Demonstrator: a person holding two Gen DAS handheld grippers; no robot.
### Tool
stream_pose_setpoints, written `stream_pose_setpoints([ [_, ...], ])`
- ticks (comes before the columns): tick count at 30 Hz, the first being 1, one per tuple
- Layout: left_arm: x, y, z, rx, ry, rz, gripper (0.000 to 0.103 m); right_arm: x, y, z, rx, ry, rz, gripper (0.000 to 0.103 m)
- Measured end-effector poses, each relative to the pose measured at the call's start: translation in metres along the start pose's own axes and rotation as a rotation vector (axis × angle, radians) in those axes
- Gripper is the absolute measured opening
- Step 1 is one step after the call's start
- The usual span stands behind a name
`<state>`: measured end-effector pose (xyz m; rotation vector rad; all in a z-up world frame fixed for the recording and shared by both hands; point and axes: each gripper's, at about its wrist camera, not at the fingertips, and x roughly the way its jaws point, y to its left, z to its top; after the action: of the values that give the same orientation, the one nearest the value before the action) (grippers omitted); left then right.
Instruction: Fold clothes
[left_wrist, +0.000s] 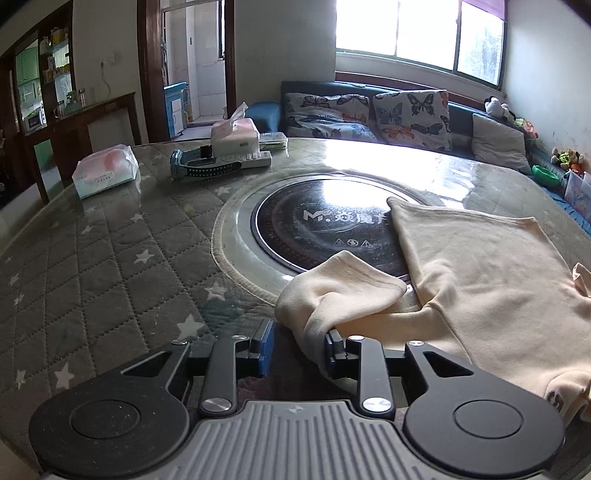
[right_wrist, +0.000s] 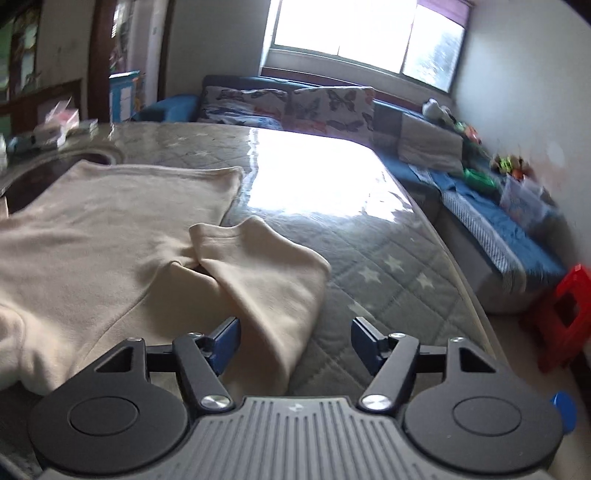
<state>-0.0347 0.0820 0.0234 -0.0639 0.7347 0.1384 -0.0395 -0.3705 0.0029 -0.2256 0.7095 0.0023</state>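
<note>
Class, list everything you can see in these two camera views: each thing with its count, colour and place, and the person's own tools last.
shirt: one, cream, spread on the table's right part, sleeves out
cooktop: one, black, round, set in the table's middle, partly under the shirt
table cover: one, grey quilted with white stars
tissue packs: two, white-pink, far left of table
remote: one, white, by the far tissue pack
butterfly cushions: two, on the blue sofa
stool: one, red, on the floor at right
left claw: open, sleeve between its fingers
right claw: open, over the other sleeve
</note>
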Motion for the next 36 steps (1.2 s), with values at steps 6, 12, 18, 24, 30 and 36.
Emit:
stream_pose_setpoints([
  [6, 0.006, 0.0, -0.001, 0.001, 0.011, 0.019, 0.033, 0.015, 0.002, 0.013, -0.059, -0.059, -0.144, 0.076],
  [12, 0.012, 0.006, -0.003, -0.018, 0.031, 0.034, 0.033, 0.001, -0.065, 0.005, 0.226, -0.073, -0.246, 0.079],
  [18, 0.013, 0.009, -0.003, -0.033, 0.032, 0.049, 0.037, -0.004, -0.113, -0.029, 0.434, -0.018, -0.233, 0.079],
  [24, 0.01, 0.002, -0.003, 0.014, 0.013, 0.065, 0.044, -0.01, -0.128, -0.04, 0.482, -0.014, -0.239, 0.079],
  [30, 0.007, -0.023, -0.005, 0.17, -0.047, 0.067, 0.047, -0.008, -0.086, -0.02, 0.317, -0.052, -0.162, 0.08],
  [36, 0.02, -0.044, -0.006, 0.315, -0.064, 0.08, 0.047, 0.009, -0.057, -0.011, 0.238, -0.022, -0.092, 0.082],
])
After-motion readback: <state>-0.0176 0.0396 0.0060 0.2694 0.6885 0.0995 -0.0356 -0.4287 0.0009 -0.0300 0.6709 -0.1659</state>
